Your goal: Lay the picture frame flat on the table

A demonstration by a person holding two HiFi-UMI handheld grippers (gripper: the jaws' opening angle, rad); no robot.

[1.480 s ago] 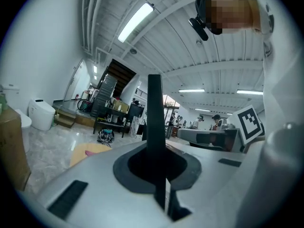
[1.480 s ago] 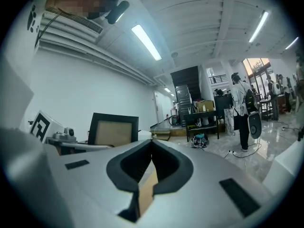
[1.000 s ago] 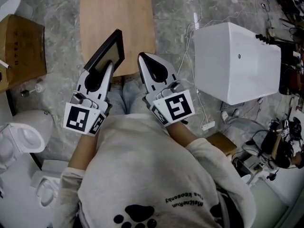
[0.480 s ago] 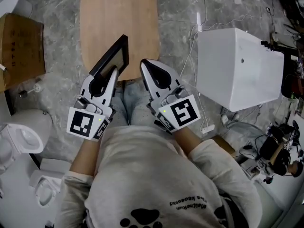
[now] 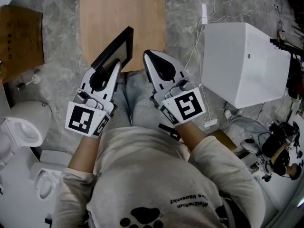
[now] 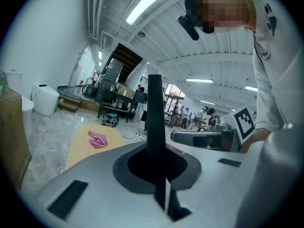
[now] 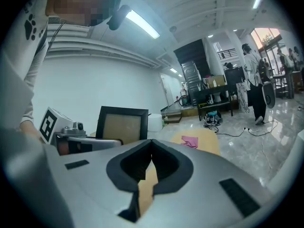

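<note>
Pinching the picture frame (image 6: 153, 103) by one thin edge, the fingers (image 6: 95, 179) of the left gripper (image 5: 115, 66) press on it from both sides, and the frame rises edge-on between them. The right gripper (image 5: 152, 57) hangs just beside it, its fingers pressed together on nothing.

The frame is carried in the air, tilted, with its far part over the near end of the table (image 5: 123, 13). It appears not to touch the wood.

Likely faults from here:
- The hold is narrow and sits at one edge, so the frame may pivot or slide out of the fingers as it is tipped toward flat.
- A lower corner may catch the table's near rim before the face comes level.
- Letting go while it is high or steep would make it slap down or skid off the end.

A pink cloth (image 6: 97, 139) lies at the far end, well apart, and seems no obstacle.

The frame is a thin, rigid rectangle with a black border around a plain tan panel. It looks light.
</note>
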